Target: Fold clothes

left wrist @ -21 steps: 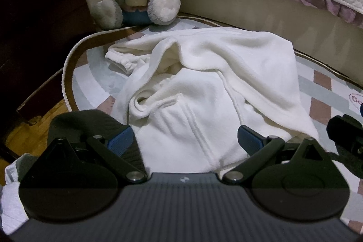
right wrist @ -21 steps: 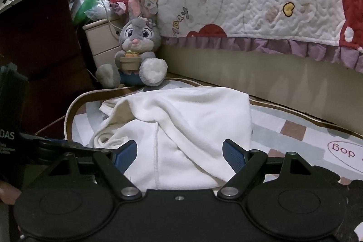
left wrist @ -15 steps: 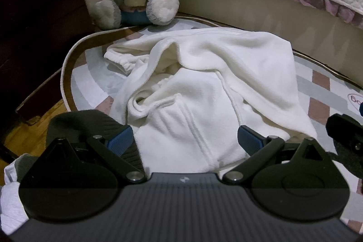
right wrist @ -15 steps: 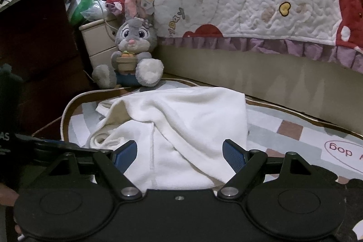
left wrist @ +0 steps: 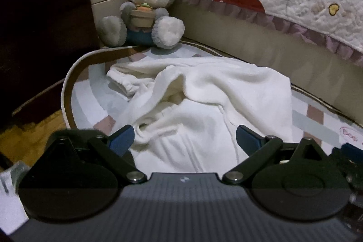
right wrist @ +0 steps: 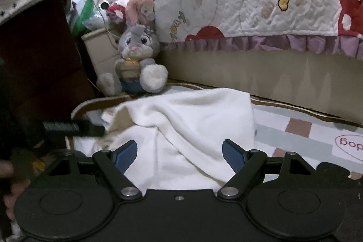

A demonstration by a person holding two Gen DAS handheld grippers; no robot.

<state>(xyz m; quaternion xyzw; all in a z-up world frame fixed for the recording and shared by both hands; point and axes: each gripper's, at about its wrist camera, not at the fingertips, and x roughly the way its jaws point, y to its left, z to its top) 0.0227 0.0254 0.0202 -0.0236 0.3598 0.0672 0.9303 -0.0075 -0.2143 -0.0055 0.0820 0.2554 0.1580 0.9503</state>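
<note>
Now both the left gripper (left wrist: 185, 136) and right gripper (right wrist: 180, 151) hover, jaws apart and empty, over the rumpled white garment (left wrist: 204, 106), best pinching its near edge squarely.

Dim indoor light falls from above; the far left sinks into darkness. Fisheye bending curves the edges, and both views are slightly motion-blurred.

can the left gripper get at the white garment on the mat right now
Probably yes. The left gripper is open, and the crumpled white garment lies on the mat right ahead of its fingertips, with nothing between them. The plush rabbit sits well behind.
</note>
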